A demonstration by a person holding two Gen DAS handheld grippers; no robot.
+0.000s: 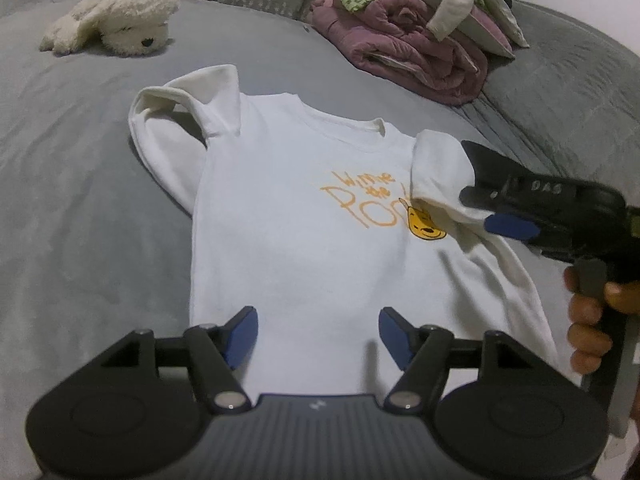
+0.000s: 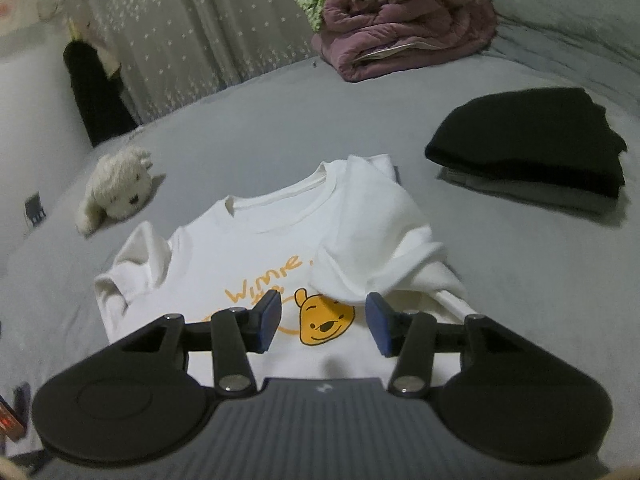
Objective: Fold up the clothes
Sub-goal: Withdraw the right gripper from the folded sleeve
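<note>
Left wrist view: a grey bed (image 1: pixel 80 200) carries a white shirt (image 1: pixel 300 240) spread flat mid-bed, both sleeves folded in. Left gripper (image 1: pixel 318 334) hangs over the near hem, jaws apart, empty. Right gripper (image 2: pixel 322 320), jaws apart, hovers at the folded right sleeve (image 2: pixel 372 240), gripping nothing.

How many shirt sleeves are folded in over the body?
2: the left sleeve is folded in at the shoulder, and the right sleeve lies over the chest print.

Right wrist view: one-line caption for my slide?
Open right gripper above a white printed T-shirt, one sleeve folded inward, on a grey bed.
</note>
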